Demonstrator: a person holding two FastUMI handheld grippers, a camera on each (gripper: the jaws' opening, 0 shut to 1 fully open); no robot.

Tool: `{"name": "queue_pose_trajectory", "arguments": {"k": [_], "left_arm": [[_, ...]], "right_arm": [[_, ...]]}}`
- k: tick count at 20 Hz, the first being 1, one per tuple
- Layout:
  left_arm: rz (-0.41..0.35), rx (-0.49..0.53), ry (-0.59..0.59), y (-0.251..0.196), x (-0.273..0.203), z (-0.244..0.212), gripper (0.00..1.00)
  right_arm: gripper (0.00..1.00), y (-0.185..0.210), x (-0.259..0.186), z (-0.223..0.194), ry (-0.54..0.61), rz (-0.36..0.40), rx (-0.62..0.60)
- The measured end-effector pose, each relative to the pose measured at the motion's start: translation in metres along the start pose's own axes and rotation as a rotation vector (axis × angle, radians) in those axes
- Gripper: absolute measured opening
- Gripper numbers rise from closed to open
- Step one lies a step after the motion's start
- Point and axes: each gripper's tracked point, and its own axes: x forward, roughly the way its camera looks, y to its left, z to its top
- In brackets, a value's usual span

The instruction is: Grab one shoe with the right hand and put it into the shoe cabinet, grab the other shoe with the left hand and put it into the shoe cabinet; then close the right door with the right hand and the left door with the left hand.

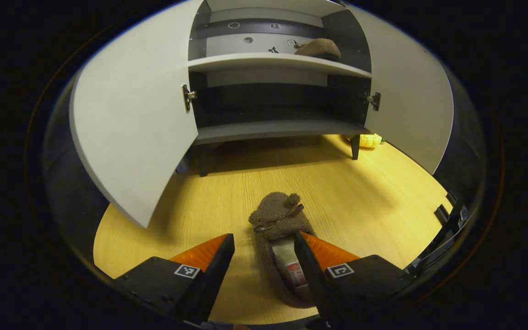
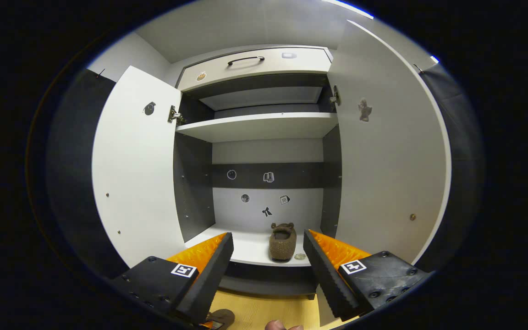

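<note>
On the wooden floor [image 1: 374,192] in front of the shoe cabinet [image 1: 273,128], a brown fuzzy shoe [image 1: 277,220] lay with its toe toward the cabinet, as seen in the left gripper view. The left gripper [image 1: 264,256] was spread wide above the shoe's heel end; one finger overlapped the shoe's opening, the other stood apart over bare floor, and whether the first finger touched the shoe could not be determined. Both cabinet doors stood open: the left door [image 1: 131,123] swung far out, and the right door [image 1: 410,105] likewise. A second brown shoe [image 1: 319,48] sat on the middle shelf [image 1: 255,62], toward its right side. A small yellow object [image 1: 369,140] lay on the floor beside a cabinet leg. In the right gripper view, the right gripper [image 2: 268,261] was parted and held nothing, facing the cabinet interior. That second shoe [image 2: 283,243] rested on the shelf [image 2: 250,250] between the fingers in line of sight, well beyond them, with a small round object just beside it. A drawer [image 2: 255,62] with a dark handle sat above the compartment.
</note>
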Motion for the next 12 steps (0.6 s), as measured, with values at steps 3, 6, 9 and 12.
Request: {"name": "queue_pose_trajectory", "arguments": {"k": [3,6,9,12], "left_arm": [[-0.011,0.009,-0.009,-0.003,0.024,-0.007,0.79],[0.004,-0.004,-0.050,0.001,0.047,-0.002,0.72],[0.021,-0.008,-0.053,0.002,0.066,0.004,0.54],[0.055,0.009,-0.032,0.007,0.072,0.006,0.34]], "right_arm": [[0.98,-0.010,-0.015,0.005,0.005,-0.013,0.017],[0.98,-0.019,-0.029,0.003,0.020,-0.026,0.012],[0.98,-0.027,-0.040,-0.003,0.039,-0.039,0.000],[0.98,-0.031,-0.047,-0.006,0.050,-0.044,0.016]]}}
